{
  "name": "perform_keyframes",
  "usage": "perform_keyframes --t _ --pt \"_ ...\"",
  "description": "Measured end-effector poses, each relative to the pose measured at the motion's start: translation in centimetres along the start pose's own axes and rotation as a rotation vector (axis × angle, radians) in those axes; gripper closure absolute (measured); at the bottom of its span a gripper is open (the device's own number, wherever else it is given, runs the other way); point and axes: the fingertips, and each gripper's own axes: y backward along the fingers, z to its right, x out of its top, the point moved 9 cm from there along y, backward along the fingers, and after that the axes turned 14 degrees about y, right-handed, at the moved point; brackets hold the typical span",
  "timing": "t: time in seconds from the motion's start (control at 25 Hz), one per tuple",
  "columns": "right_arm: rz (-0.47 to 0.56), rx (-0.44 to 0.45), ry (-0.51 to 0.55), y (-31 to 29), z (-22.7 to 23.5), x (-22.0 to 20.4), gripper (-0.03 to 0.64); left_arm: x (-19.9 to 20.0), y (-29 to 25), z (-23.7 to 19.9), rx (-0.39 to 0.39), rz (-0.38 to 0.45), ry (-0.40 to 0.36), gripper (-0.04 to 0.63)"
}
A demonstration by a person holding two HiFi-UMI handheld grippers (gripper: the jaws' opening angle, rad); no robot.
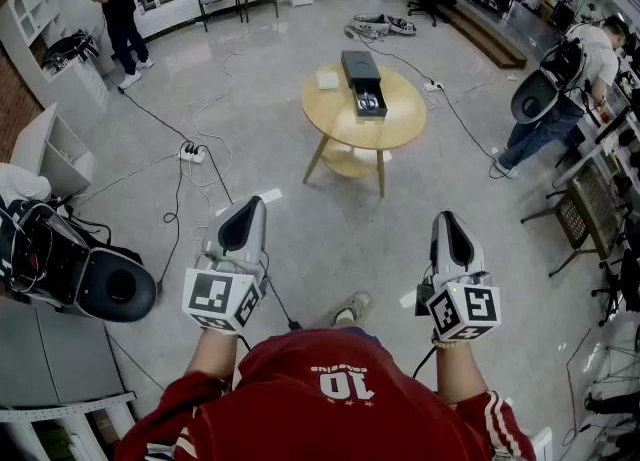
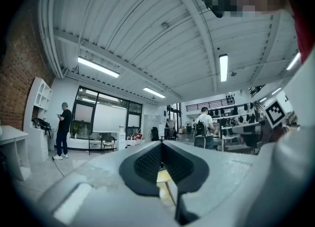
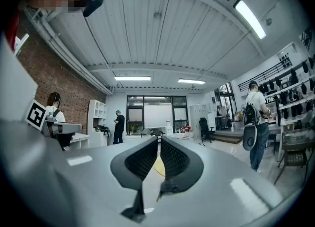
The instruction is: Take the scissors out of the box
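None of the task is showing as done: the scissors are lying in the box, and both grippers are hanging well short of the round table [image 1: 345,129], on its near side, reaching for nothing. By my judgement everything is waiting to be done: the approach to the table, the grasp and the lift out.

One round table is standing on the floor, ahead of the person.

Two other people are standing well away from the table, one far off to its left and one far off to its right.

One dark, long box [image 1: 358,67] is sitting on top of the table, running from its far edge towards its middle.

Two grippers are pointing level towards the table. The left gripper [image 1: 257,201] is holding its jaws fully together and gripping nothing. The right gripper [image 1: 447,216] is keeping its jaws a narrow slit apart, with nothing between them.

One pair of scissors [image 1: 370,102], as far as I can tell at this size, is lying in the end of the box nearest the table's middle.

One small white piece [image 1: 328,79] is lying on the table, just left of the box.
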Motion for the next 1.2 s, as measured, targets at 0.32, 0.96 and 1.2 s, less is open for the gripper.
perform_keyframes --t 0.32,0.96,1.2 --pt "-0.004 0.010 0.000 -0.2 -0.4 -0.1 0.612 0.0 0.3 0.1 0.001 -0.006 -0.011 0.595" --pt "-0.012 0.008 0.023 -1.3 -1.2 0.2 0.614 -0.1 0.0 -0.6 -0.001 -0.013 -0.002 0.595" --pt "-0.018 0.008 0.017 -1.8 -1.4 0.4 0.614 0.0 -0.4 -1.0 -0.003 -0.018 0.007 0.595"
